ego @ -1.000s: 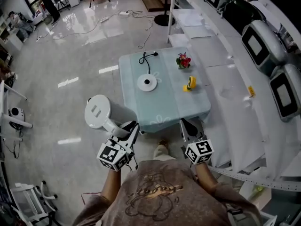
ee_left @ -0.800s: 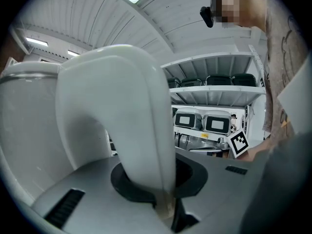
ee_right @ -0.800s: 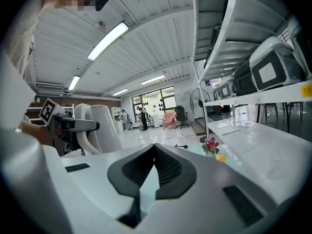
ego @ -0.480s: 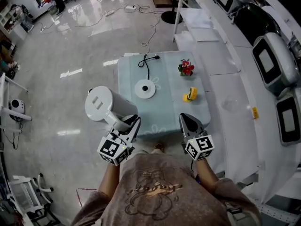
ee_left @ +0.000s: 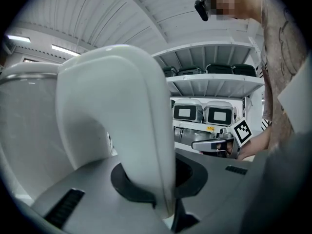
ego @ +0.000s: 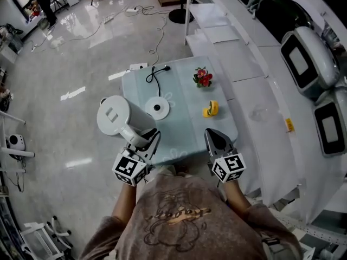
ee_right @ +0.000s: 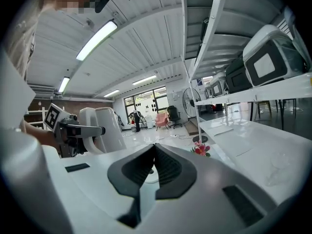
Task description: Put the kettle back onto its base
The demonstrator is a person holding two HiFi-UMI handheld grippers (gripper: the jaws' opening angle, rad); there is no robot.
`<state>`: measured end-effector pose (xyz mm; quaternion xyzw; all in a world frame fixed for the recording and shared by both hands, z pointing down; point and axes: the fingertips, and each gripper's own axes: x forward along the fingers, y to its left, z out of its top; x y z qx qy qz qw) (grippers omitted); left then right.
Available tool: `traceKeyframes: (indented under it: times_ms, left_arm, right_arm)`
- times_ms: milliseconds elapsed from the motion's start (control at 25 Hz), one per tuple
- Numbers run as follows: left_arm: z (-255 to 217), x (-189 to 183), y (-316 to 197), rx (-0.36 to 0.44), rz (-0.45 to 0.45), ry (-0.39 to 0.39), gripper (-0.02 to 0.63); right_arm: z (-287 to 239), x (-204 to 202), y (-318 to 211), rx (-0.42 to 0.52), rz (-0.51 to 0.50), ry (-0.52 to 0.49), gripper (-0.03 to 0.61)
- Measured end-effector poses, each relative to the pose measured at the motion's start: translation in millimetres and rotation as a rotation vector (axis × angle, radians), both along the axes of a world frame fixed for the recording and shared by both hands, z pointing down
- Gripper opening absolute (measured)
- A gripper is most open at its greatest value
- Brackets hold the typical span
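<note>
- White plastic kettle (ego: 115, 119) hangs off the front of the left gripper (ego: 147, 141), whose jaws are clamped narrowly on the handle (ee_left: 141, 130); nothing else is in that grip.
- Right gripper (ego: 211, 135) carries nothing. Its jaws are closed against each other, and it hovers well apart to the left gripper's right, about level with it, over the near edge of the table (ego: 187, 129).
- Round base (ego: 157, 108) lies on the table ahead of the left gripper and slightly to its right. The kettle is not above it: it hangs off the base's left side, by the table's left edge.
- Long axis of the kettle runs close to upright, lid on top and bottom down. The handle faces back toward the left gripper and the person, and the body sits ahead of the jaws. No view shows the spout, so I cannot tell which way it points.
- To do the step well, I judge the kettle should travel forward and right of where the left gripper now holds it, until its bottom is centred over the disc, then go straight down without tipping.
- Gripped by the handle alone, the body's weight hangs ahead of the jaws, so a steady wrist matters. The jaws should let go only once the kettle sits flat.
- Black cord (ego: 154, 76) runs beyond the base, farther from the gripper, and should stay out of the way.
</note>
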<state>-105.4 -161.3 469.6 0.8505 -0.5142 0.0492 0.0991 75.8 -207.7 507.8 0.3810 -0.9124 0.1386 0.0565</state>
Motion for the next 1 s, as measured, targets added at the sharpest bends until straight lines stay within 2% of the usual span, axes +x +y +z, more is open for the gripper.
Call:
traceKeyframes:
  times_ms: [520,1000]
  left_arm:
    - [30.6,-9.7,-70.5,0.004,0.122,-0.018,0.067]
    - [96.6,-4.0,-115.3,-0.04,0.207,-0.033,0.069]
  right_arm:
    - [-3.0,4.6,-16.1,-0.009,0.123,0.024,0.0]
    - [4.4,16.1,-31.0,-0.039,0.208,0.081,0.0]
